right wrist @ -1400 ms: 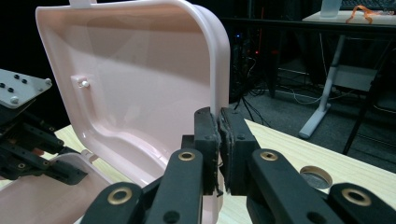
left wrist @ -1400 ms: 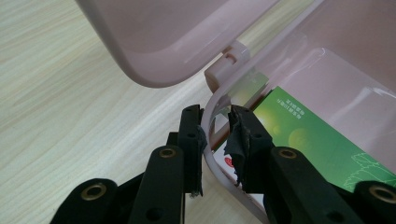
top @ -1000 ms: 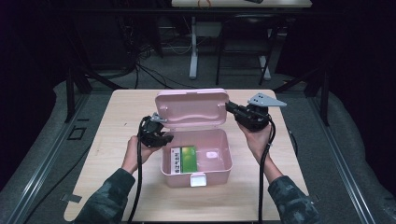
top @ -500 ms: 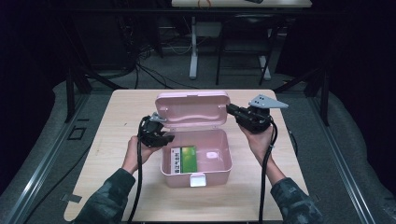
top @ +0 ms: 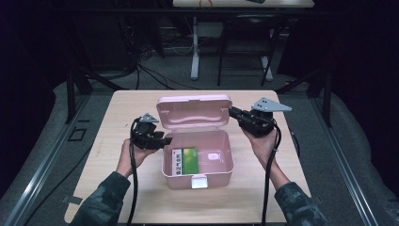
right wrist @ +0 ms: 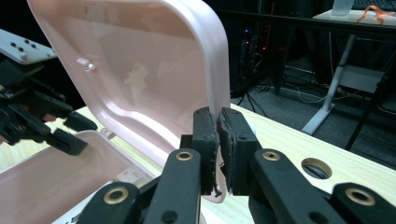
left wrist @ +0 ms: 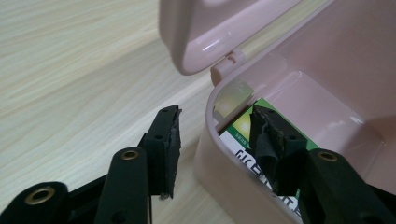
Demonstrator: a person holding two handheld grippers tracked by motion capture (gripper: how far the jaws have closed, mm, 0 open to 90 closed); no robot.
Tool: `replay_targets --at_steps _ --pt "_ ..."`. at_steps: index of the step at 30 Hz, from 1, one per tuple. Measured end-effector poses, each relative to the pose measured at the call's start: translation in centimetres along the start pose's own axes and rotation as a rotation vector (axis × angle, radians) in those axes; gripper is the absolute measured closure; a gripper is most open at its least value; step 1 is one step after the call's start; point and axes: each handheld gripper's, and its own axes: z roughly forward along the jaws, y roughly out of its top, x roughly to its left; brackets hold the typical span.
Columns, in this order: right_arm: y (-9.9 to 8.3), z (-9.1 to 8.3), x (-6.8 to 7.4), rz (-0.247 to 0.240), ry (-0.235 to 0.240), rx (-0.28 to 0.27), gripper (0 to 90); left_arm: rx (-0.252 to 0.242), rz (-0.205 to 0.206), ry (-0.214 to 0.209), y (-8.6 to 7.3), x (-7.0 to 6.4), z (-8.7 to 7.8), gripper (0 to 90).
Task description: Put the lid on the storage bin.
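While the box stood open:
Right gripper (right wrist: 218, 140): pinched the pink lid's (top: 194, 111) edge, propping it upright.
Left gripper (left wrist: 217, 135): jaws apart, straddling the box wall (left wrist: 219, 154) beside the green packet (top: 184, 160).

My right gripper (right wrist: 218, 154) had its jaws pinched on the edge of the pink lid (right wrist: 140, 70), which stood raised toward eleven o'clock. At nine o'clock I saw the left gripper (right wrist: 70, 133) at the pink box (right wrist: 42, 177) wall. A round hole (right wrist: 316, 168) marked the table (right wrist: 299, 144) at three o'clock.
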Motion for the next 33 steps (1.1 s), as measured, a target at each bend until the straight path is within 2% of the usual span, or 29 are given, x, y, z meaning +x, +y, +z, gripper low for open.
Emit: replay_targets --at_steps 3,5,10,17,23,33 --pt "0.0 -0.2 0.2 -0.002 0.002 0.006 84.5 -0.028 -0.010 -0.008 -0.2 0.0 -1.4 53.0" --pt "0.0 -0.4 0.3 -0.005 0.004 0.012 84.5 -0.051 -0.002 -0.008 -0.3 -0.2 -2.2 55.4" --pt "-0.2 -0.8 0.6 -0.014 0.007 0.023 84.2 -0.099 0.039 -0.011 0.0 -1.4 -3.6 68.4" --pt "-0.4 -1.5 1.1 -0.022 0.011 0.041 83.6 -0.182 0.069 -0.025 1.1 -2.6 -5.0 89.7" --pt "-0.9 -2.0 1.5 -0.036 0.019 0.060 82.6 -0.230 0.049 -0.041 1.3 -2.7 -5.8 90.0" --pt "-1.7 -2.8 2.3 -0.037 0.041 0.102 80.8 -0.221 0.066 -0.062 0.5 -3.4 -6.4 90.0"
